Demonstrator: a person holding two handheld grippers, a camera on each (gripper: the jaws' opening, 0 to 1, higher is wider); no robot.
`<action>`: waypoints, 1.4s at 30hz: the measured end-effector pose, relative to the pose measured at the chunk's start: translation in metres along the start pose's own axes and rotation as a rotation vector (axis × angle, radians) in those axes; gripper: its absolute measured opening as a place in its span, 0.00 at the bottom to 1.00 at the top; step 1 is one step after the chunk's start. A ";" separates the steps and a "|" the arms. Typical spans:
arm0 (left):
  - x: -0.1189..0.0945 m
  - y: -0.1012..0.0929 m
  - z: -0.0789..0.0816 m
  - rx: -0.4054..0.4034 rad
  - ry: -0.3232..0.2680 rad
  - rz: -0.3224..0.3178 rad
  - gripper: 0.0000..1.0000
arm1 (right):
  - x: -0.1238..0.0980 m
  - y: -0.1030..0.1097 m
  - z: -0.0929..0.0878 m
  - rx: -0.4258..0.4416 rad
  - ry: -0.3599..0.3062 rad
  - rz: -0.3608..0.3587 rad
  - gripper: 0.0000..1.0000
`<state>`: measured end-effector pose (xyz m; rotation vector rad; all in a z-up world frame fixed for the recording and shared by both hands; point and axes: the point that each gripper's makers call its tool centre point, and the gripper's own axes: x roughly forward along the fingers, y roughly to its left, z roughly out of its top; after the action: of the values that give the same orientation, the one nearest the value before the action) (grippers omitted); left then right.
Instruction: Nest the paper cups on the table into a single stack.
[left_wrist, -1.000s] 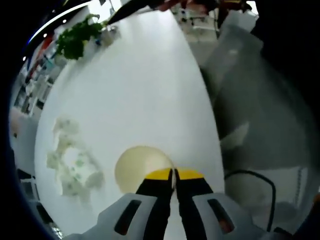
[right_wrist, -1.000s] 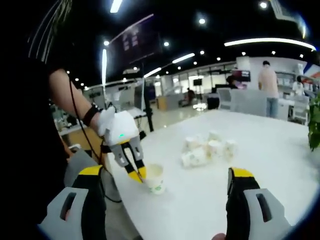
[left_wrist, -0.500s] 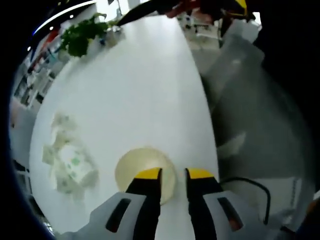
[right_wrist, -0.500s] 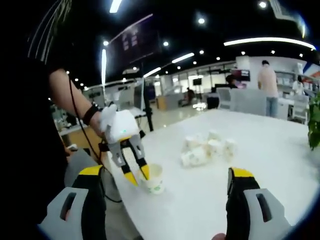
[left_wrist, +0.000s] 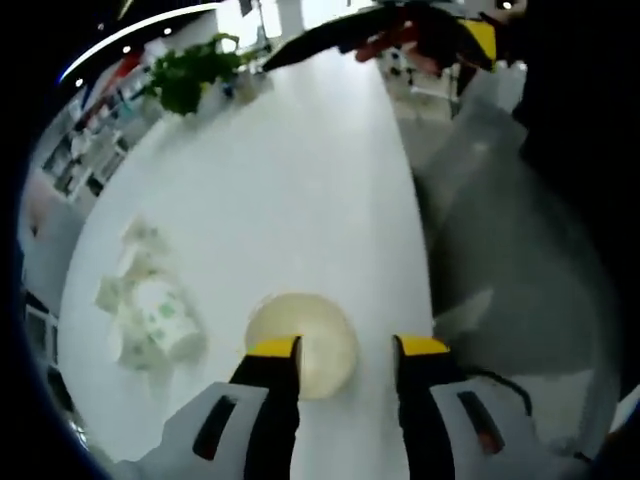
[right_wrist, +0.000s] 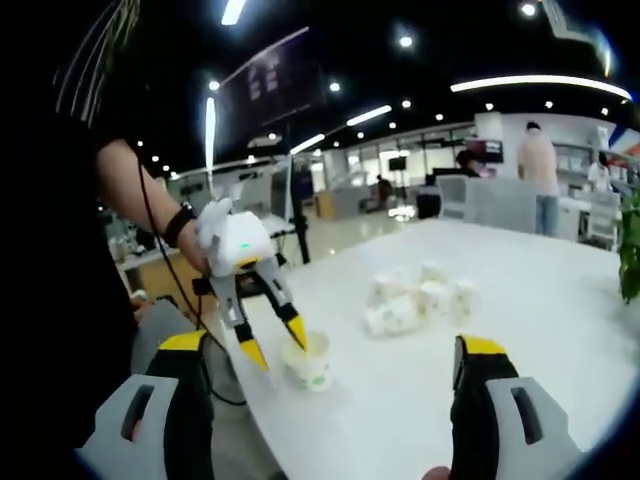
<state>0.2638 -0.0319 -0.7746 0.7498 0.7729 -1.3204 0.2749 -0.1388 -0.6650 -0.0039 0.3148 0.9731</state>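
Note:
A single paper cup (left_wrist: 305, 340) stands upright near the edge of the white table (left_wrist: 290, 190); I look down into it between and just past my left gripper (left_wrist: 348, 350), which is open with nothing held. In the right gripper view that left gripper (right_wrist: 275, 345) hovers over the same cup (right_wrist: 313, 370), one fingertip at the rim and the other outside it. A pile of several paper cups (left_wrist: 145, 320) with green print lies tumbled to the side, farther back (right_wrist: 415, 298) on the table. My right gripper (right_wrist: 330, 350) is open and empty, nearer than the cup.
A potted plant (left_wrist: 195, 78) stands at the table's far end. The table edge (left_wrist: 425, 260) runs close beside the single cup, with floor and a black cable below. The person's arm (right_wrist: 135, 185) holds the left gripper. People stand in the background (right_wrist: 540, 165).
My left gripper, shut on the single cup's rim a second ago, has opened wide and let go. The cup stays put on the table. The right gripper has not moved.

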 end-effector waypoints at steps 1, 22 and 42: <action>-0.002 0.001 0.002 0.004 -0.021 0.016 0.38 | 0.000 0.001 0.000 -0.002 0.001 0.002 0.99; -0.042 0.019 -0.001 -0.264 -0.207 0.171 0.72 | 0.009 0.010 -0.001 -0.040 0.032 0.012 0.99; -0.101 0.067 -0.010 -0.476 -0.460 0.404 0.99 | 0.010 -0.005 0.000 0.015 0.057 -0.016 0.99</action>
<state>0.3216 0.0377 -0.6934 0.1880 0.4978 -0.8453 0.2844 -0.1331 -0.6681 -0.0207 0.3744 0.9558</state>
